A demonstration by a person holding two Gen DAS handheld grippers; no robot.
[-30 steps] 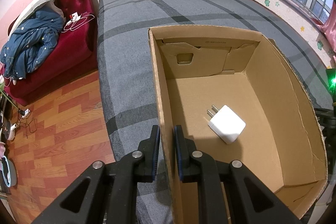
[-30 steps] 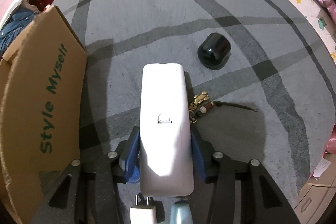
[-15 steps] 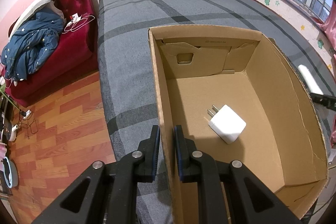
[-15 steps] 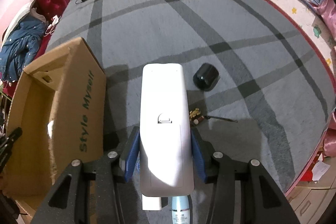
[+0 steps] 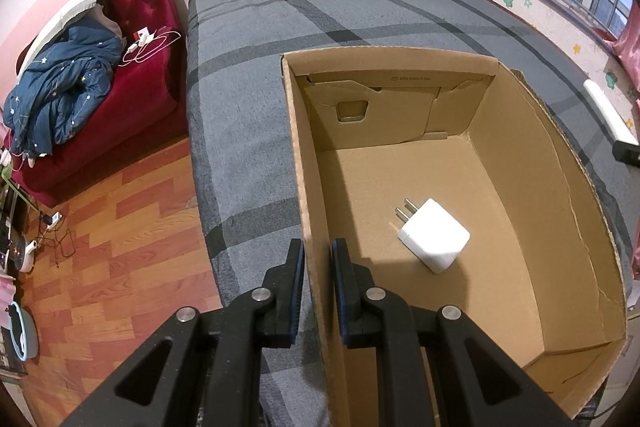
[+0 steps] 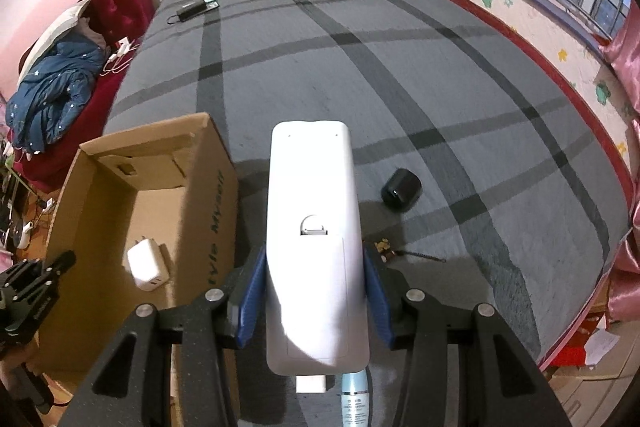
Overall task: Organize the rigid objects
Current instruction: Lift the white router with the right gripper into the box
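1. Jaws first: the right gripper (image 6: pixel 314 291) pinches a white remote control (image 6: pixel 314 239) by its long sides, blue pads flat against both edges, battery-cover side up. The left gripper (image 5: pixel 317 291) is pressed together on the near-left wall of the cardboard box (image 5: pixel 532 163), one finger outside and one inside.

2. Where things are: in the right wrist view the remote fills the centre of the frame, held in the air above the grey plaid bed cover (image 6: pixel 400 75), with the open box at lower left. A white charger plug (image 5: pixel 434 237) already lies on the box floor.

3. Step in hand, as I judge it: carry the remote across to the box and set it inside. Bring it over the right-hand wall with clearance so the far end does not catch the cardboard edge.

4. Aim for the bare floor beside the charger, not on top of it. Lower the remote close to the bottom before spreading the fingers; a drop could bounce it against the plug prongs.

5. Leave the left grip on the wall as it is; it looks to be steadying a light box that could slide on the soft cover.

6. Waiting on the cover at right of frame: a black rounded object (image 6: pixel 401 189) and a small beaded keychain (image 6: pixel 390 251).
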